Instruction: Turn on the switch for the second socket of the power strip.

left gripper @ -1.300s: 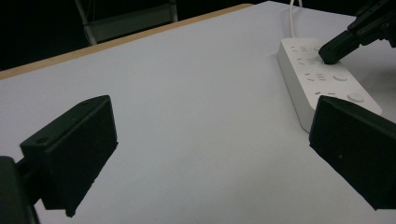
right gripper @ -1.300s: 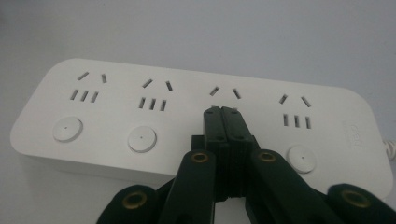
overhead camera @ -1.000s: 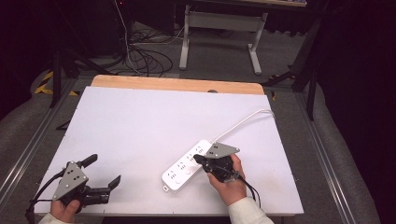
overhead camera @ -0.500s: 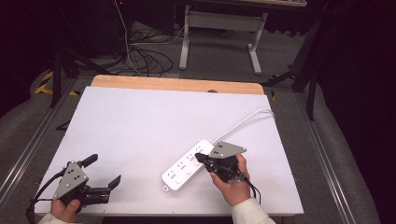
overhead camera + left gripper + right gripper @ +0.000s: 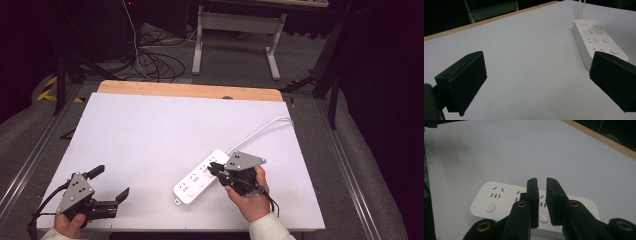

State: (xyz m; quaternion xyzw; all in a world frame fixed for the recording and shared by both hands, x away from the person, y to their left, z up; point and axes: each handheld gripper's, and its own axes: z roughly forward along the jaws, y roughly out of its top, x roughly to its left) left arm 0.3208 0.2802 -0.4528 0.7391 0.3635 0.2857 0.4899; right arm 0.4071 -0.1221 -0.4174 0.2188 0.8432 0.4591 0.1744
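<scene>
The right gripper (image 5: 216, 170), jaws just cracked apart with nothing between them, hovers over the power strip (image 5: 200, 177) at the table's (image 5: 150, 130) five o'clock, probably pressing its buttons, so next it should aim at another.

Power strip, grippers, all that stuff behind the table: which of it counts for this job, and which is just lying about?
In the job: power strip; right gripper, jaws slightly apart above it, just been opening.
Lying about: left gripper, open, idle; floor cables; white stand.
</scene>
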